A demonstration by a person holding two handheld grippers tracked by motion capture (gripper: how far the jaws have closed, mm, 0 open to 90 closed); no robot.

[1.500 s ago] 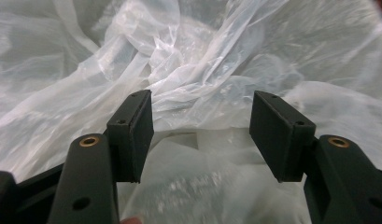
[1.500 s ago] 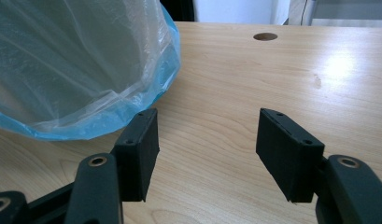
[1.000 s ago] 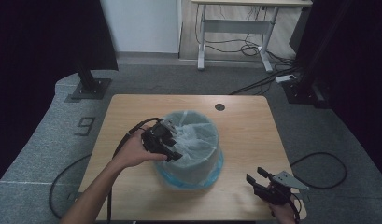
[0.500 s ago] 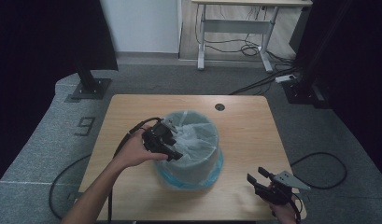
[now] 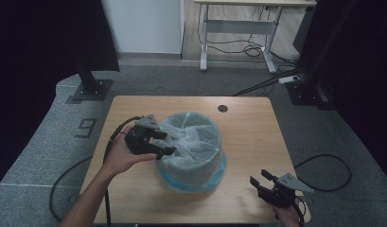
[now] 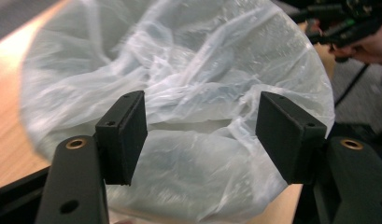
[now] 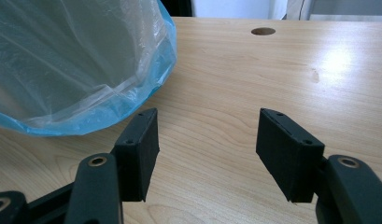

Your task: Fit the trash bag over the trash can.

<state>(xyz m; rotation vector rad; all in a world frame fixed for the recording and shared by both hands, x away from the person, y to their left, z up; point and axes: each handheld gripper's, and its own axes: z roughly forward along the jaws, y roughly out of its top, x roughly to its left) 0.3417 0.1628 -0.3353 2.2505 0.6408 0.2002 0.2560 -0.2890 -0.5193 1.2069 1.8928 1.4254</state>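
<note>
Two grippers are in play, and the work sits between them. On your left, the left gripper point(image 5: 155, 142) hangs at the near-left rim of the bin point(image 5: 193, 163), which stands in the middle of the table point(image 5: 248, 123). Its jaws have just been opening and now stand apart with nothing pinched; in the left gripper view the crumpled liner point(image 6: 179, 93) lies beyond the pads point(image 6: 125, 133), not between them. If you mean to seat the liner, come in low over the rim, take one clean fold of film rather than a bunch, and pull outward and down so it doesn't tear. The liner's blue hem point(image 7: 151, 70) already skirts the bin's base. On your right, the right gripper point(image 5: 264, 184) rests open and empty near the table's corner, well apart from the bin; bring it across to steady the far side.
</note>
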